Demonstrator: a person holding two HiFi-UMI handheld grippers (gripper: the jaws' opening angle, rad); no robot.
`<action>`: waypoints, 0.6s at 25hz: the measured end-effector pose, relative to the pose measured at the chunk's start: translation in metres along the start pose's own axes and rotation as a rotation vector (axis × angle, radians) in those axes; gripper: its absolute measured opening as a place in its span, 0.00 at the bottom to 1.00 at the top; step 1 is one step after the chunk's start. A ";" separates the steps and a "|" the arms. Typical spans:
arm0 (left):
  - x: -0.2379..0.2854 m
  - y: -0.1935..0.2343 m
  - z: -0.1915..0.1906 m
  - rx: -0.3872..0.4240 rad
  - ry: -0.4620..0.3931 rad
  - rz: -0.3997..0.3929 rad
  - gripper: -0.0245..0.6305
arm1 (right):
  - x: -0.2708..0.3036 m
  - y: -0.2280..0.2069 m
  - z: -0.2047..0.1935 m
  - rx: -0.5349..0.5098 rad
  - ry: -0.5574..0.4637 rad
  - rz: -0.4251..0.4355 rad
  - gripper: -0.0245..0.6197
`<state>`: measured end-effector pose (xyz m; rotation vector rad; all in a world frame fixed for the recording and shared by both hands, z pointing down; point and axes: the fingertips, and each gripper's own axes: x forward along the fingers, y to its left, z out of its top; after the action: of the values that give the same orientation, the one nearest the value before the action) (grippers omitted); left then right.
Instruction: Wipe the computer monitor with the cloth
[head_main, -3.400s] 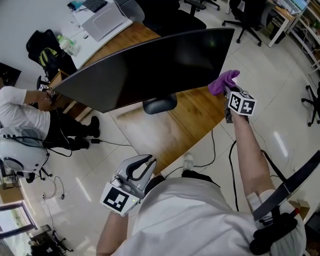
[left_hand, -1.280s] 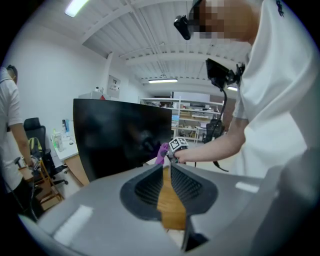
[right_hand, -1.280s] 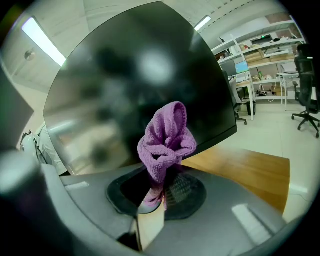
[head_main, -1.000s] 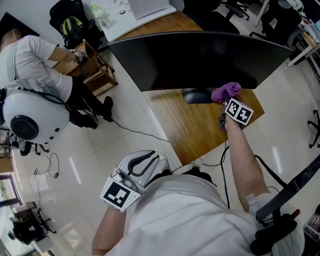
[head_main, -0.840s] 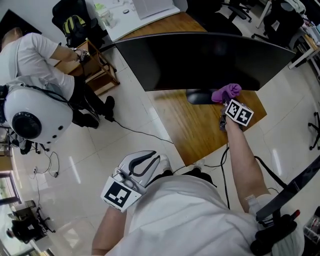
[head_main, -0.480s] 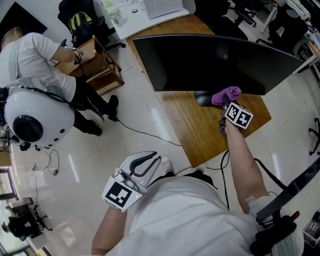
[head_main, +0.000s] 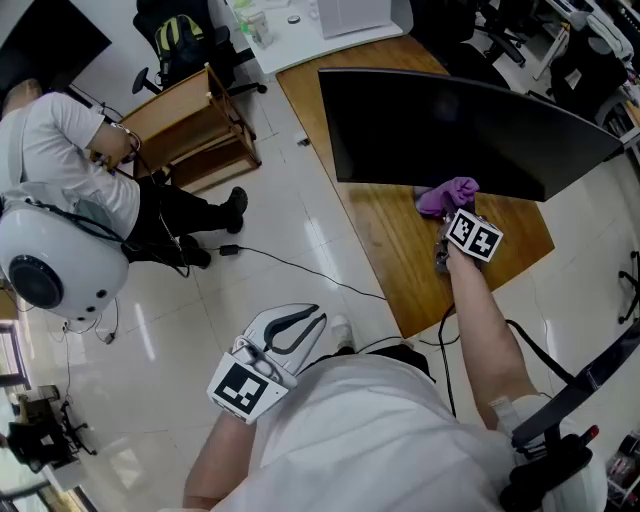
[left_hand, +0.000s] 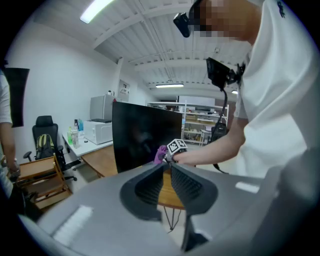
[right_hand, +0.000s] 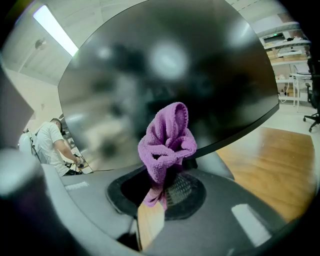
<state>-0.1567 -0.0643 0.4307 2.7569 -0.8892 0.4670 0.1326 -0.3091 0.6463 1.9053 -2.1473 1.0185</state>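
Observation:
A wide black curved monitor (head_main: 460, 125) stands on a wooden desk (head_main: 400, 250); it fills the right gripper view (right_hand: 165, 75) and shows in the left gripper view (left_hand: 145, 137). My right gripper (head_main: 440, 215) is shut on a bunched purple cloth (head_main: 447, 195), held at the screen's lower edge near its middle. In the right gripper view the cloth (right_hand: 167, 140) rises from the jaws against the dark screen. My left gripper (head_main: 285, 335) hangs low by my body, away from the desk, its jaws closed together with nothing between them (left_hand: 167, 170).
A person in white (head_main: 60, 160) bends at a small wooden side table (head_main: 185, 125) at the left. A white round helmet-like object (head_main: 45, 275) lies on the tiled floor. Cables (head_main: 290, 265) trail across the floor. Office chairs (head_main: 515, 30) stand behind the monitor.
The head view has swung, so the monitor and desk now sit further right. My right gripper with the cloth has slid leftward along the screen's lower edge. The left gripper has stayed put.

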 end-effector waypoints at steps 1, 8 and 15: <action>-0.003 0.002 -0.002 -0.002 0.000 0.001 0.15 | 0.002 0.005 -0.002 -0.002 0.002 0.004 0.12; -0.023 0.012 -0.010 -0.015 -0.011 0.021 0.14 | 0.015 0.045 -0.014 -0.020 0.014 0.044 0.12; -0.040 0.021 -0.022 -0.030 -0.010 0.047 0.14 | 0.028 0.078 -0.025 -0.033 0.028 0.081 0.12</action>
<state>-0.2052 -0.0529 0.4389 2.7186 -0.9575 0.4439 0.0462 -0.3195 0.6472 1.7931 -2.2276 1.0096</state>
